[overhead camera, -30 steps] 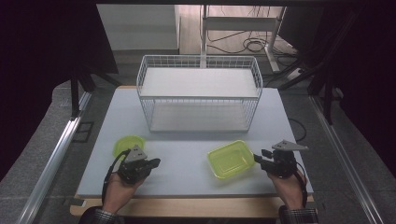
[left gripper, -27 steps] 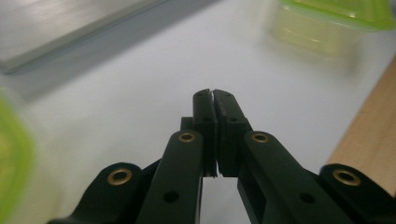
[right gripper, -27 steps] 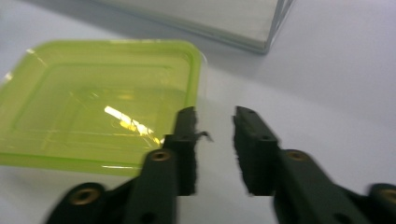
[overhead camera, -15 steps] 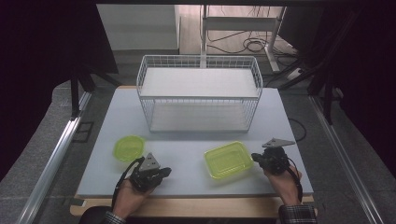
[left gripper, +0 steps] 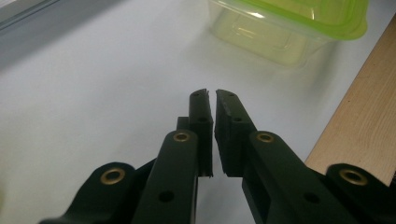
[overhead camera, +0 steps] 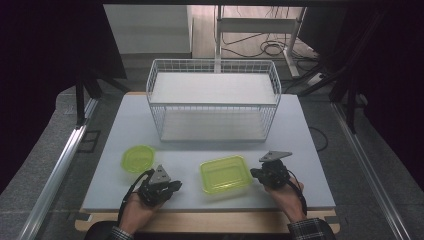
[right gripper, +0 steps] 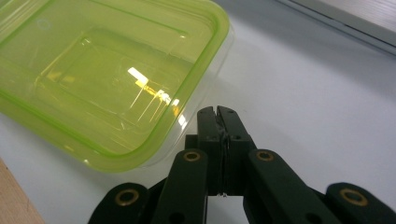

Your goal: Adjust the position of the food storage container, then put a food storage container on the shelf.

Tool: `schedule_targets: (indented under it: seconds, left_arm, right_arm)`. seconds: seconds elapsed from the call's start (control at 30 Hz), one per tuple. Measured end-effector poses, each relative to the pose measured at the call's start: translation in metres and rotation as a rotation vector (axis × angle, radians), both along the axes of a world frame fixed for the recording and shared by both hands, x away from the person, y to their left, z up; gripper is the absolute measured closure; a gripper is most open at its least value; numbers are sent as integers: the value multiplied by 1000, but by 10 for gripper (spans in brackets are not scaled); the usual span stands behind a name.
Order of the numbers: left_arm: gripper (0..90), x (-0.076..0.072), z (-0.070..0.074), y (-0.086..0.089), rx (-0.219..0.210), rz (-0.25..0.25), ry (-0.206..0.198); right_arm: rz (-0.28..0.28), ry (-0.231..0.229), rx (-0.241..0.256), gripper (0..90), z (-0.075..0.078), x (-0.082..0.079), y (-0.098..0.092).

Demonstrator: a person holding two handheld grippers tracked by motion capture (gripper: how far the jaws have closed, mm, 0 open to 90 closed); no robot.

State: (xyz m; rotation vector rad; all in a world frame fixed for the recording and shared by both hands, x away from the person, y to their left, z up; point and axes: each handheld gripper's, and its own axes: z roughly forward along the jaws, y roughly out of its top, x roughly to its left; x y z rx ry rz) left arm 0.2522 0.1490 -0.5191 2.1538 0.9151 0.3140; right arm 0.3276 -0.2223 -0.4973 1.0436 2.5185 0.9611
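Grippers first, because they are nearest to the person: the left gripper (overhead camera: pixel 172 186) rests low on the white table (overhead camera: pixel 125 125) with its jaws almost together and nothing between them, only a thin slit of light in the left gripper view (left gripper: pixel 214 100). The right gripper (overhead camera: pixel 256 172) has its jaws pressed fully together, also holding nothing (right gripper: pixel 217 112). Between the two lies the rectangular container (overhead camera: pixel 225 173), just ahead of the left gripper's tips and just beside the right gripper's tips, apart from both. It is of clear yellow-green plastic with a brighter green lid rim (right gripper: pixel 205 65) and a shallow stepped panel in the lid that gives strong reflections. I judge it is light and empty, fairly stiff at the rim but flexible in the thin walls, and smooth enough to slip on the table when it is pushed. The best hold seems to be the protruding rim at a short side, one jaw over and one under. Farther from the left gripper sits a small round container (overhead camera: pixel 137 158) of the same colour. Well beyond both grippers stands a white wire basket (overhead camera: pixel 212 102).
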Motion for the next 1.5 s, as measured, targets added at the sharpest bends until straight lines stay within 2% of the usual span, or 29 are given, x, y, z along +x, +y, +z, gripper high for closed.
schedule_targets:
  seconds: [0.3,0.43,0.53,0.63,0.77,0.9,1.07,1.3,1.37,1.5]
  left_arm:
    - [849,-3,2,4,7,9,-10]
    - [827,-3,1,5,6,7,-10]
    - [727,-3,0,2,18,10,-23]
    - [592,-4,-1,0,31,13,-34]
    - [453,-3,-3,-1,33,17,-45]
    - [357,-2,-4,0,30,23,-49]
    - [232,-1,-6,-1,46,34,-57]
    - [106,0,-5,0,37,52,-51]
    - [89,0,-5,1,29,49,-52]
    - [79,0,-5,1,27,43,-50]
  right_arm:
    - [43,15,-17,879,-2,10,23]
    - [32,-8,-7,866,2,10,19]
    - [8,-31,14,820,6,8,10]
    - [4,-57,22,732,10,4,5]
    - [2,-68,29,619,10,2,1]
    - [0,-91,34,475,8,1,-1]
    - [1,-90,53,328,6,2,-4]
    - [-13,-64,79,210,2,4,-7]
    - [-27,-48,119,134,1,6,-7]
    - [-34,-46,146,71,3,7,-6]
